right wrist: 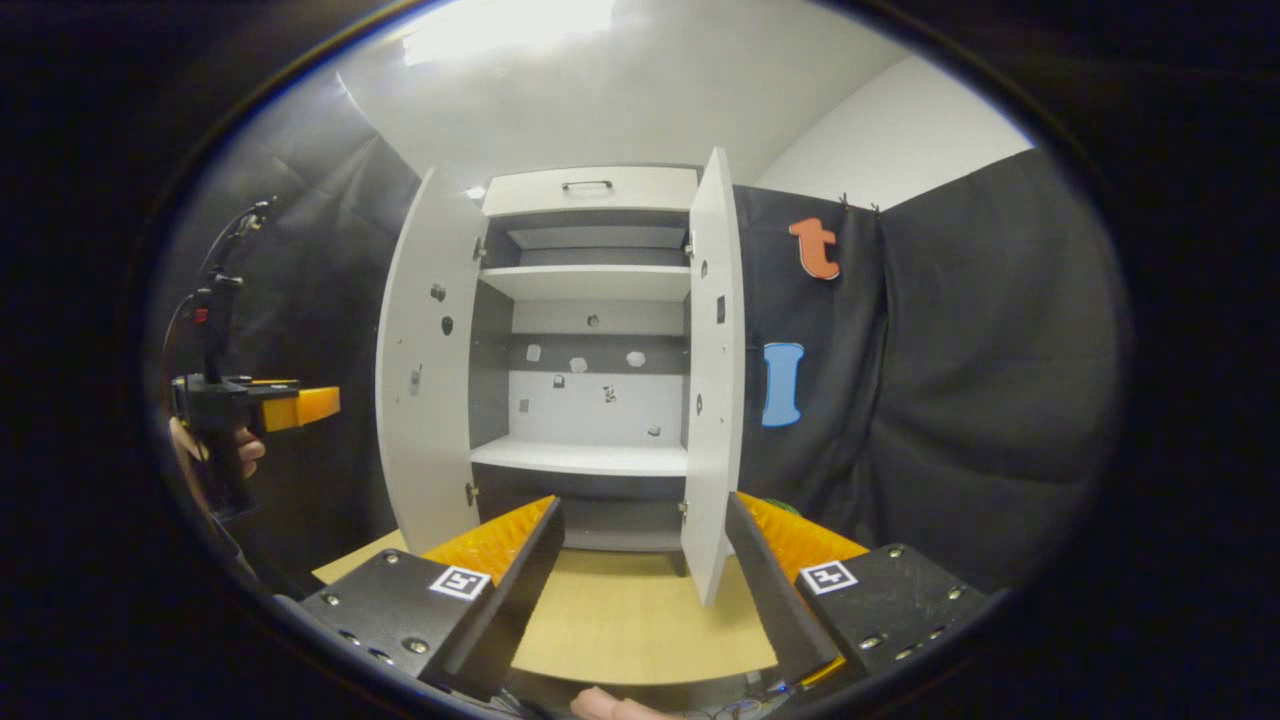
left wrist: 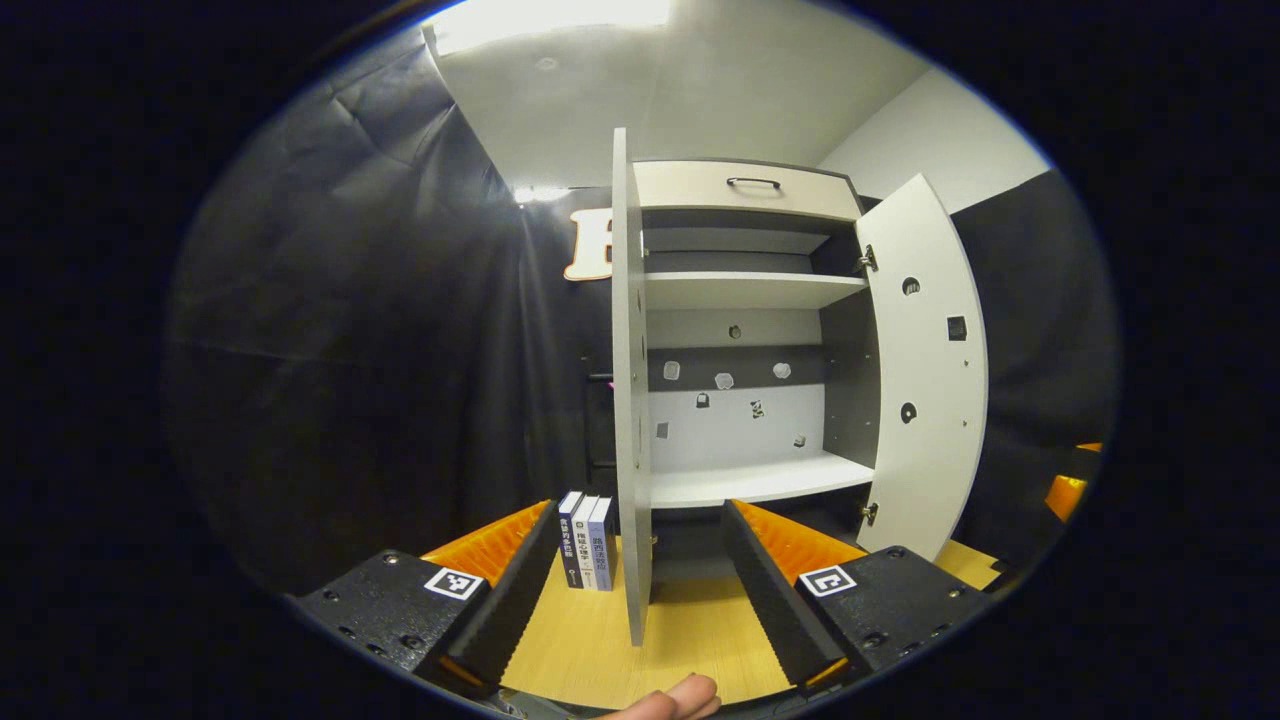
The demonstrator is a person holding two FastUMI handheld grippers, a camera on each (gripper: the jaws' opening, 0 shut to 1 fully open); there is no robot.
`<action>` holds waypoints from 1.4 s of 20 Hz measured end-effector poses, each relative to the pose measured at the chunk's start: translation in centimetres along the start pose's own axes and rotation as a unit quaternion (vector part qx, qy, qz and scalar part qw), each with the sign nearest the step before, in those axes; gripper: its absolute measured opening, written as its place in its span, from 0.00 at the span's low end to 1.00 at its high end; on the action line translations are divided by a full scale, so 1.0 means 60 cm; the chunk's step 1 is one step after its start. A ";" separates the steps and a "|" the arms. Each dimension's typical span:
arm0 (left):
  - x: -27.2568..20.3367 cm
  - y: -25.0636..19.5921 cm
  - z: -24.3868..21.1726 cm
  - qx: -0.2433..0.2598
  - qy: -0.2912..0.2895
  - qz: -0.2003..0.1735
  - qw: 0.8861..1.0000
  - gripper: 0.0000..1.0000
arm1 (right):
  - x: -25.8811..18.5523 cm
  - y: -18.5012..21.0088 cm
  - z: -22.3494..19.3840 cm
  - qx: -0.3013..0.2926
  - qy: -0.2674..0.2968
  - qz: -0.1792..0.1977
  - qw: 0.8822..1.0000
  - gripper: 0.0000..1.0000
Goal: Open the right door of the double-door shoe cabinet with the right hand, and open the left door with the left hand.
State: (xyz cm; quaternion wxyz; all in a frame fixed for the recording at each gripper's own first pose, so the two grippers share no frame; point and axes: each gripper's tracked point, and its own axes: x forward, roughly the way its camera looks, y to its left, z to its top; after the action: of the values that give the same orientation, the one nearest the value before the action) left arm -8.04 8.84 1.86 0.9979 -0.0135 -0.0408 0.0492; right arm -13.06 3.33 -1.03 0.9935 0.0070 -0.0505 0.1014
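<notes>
With both doors swung wide, the shoe cabinet [right wrist: 590, 380] stands open on the pale wooden table [right wrist: 620, 620], its shelves bare and a small handled drawer [right wrist: 590, 190] closed across the top. Seen in the left gripper view, the left door [left wrist: 630, 400] presents its thin edge straight between the fingers of the left gripper [left wrist: 640, 590], whose jaws are spread wide and grip nothing; the door's lower corner sits in the gap without either finger touching it, a stance that suggests the claw is set where a pull on that edge would be made or let go. Three books [left wrist: 586, 540] stand upright just beside the door on its outer side. From the right gripper view, the right door [right wrist: 712, 380] likewise hangs edge-on just inside the right finger of the right gripper [right wrist: 645, 590], also fully parted and empty. Farther off at the left edge of that view, a hand [right wrist: 215, 445] holds the other gripper level, clear of the left door's face. Judging by the doors' positions, both openings appear complete, with each claw lined up on its own door.
</notes>
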 end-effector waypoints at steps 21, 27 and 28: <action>-0.096 -0.113 -0.028 -0.031 -0.025 -0.050 0.998 0.99 | -0.044 -0.019 0.024 -0.010 -0.025 0.010 1.000 0.94; -0.106 -0.097 -0.013 -0.046 -0.049 -0.053 0.996 0.98 | -0.043 -0.024 0.022 -0.011 -0.025 0.004 1.000 0.94; -0.108 -0.096 -0.016 -0.051 -0.049 -0.055 0.996 0.98 | -0.043 -0.025 0.020 -0.010 -0.024 0.002 1.000 0.94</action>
State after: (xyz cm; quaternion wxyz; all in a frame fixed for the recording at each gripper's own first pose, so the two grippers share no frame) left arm -13.81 2.44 0.59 0.9939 -0.0600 -0.0928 -0.0076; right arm -15.40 1.30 -0.07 0.9918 -0.0007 -0.0757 0.1031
